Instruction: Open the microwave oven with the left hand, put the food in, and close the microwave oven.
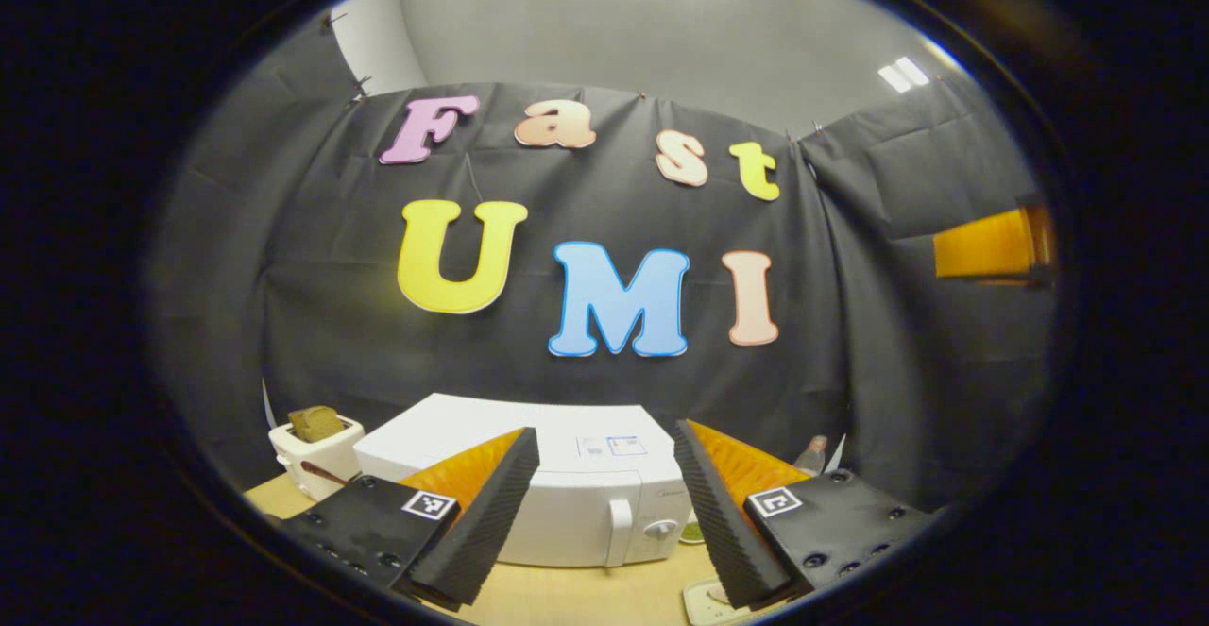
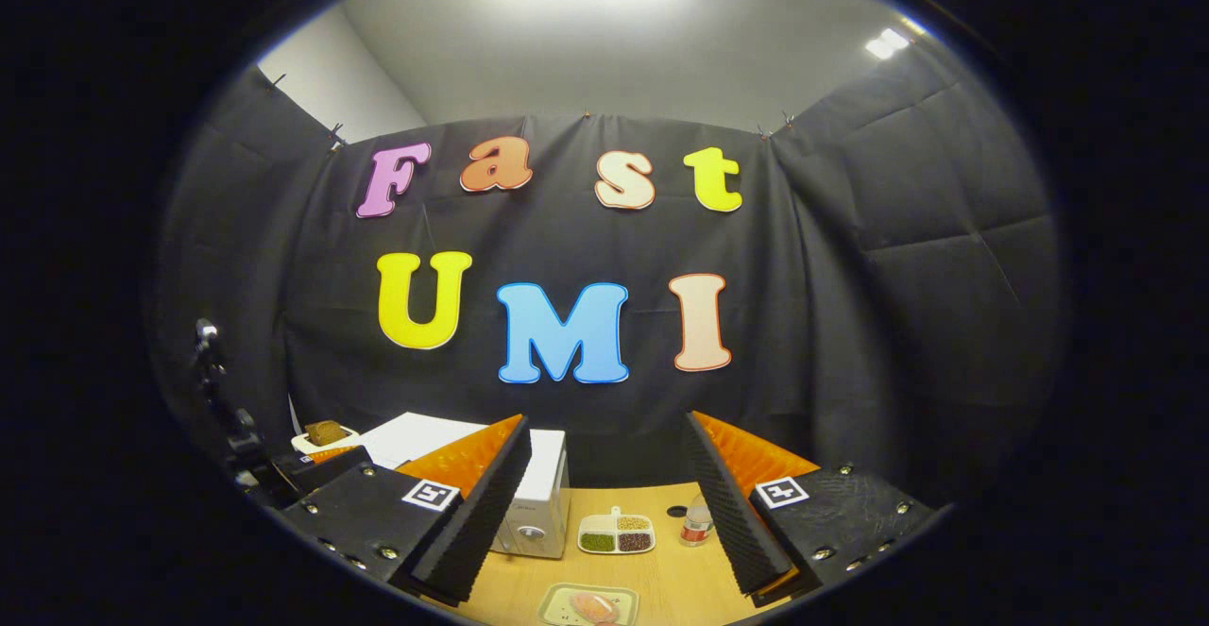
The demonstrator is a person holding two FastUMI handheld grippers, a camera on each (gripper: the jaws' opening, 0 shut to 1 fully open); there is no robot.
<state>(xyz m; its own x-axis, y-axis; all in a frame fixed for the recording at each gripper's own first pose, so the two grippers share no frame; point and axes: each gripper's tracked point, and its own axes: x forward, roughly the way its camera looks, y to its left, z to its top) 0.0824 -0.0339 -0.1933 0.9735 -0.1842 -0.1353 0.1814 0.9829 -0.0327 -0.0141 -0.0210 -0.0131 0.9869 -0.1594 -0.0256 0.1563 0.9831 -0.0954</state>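
The left gripper (image 1: 604, 503) and right gripper (image 2: 604, 503) hang above the wooden table (image 2: 680, 579), jaws spread wide and holding nothing. Ahead of the left one stands the white microwave oven (image 1: 567, 494), door closed, toaster (image 1: 312, 451) to its left. The food tray (image 2: 590, 605) lies near the right gripper, a divided dish (image 2: 616, 533) and bottle (image 2: 696, 520) farther back.

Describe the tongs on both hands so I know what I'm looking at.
Both tongs match: the left tongs and the right tongs each have two wedge-shaped fingers with ribbed black pads, orange outer sides, and black bolted base blocks, each carrying a square black-and-white marker.
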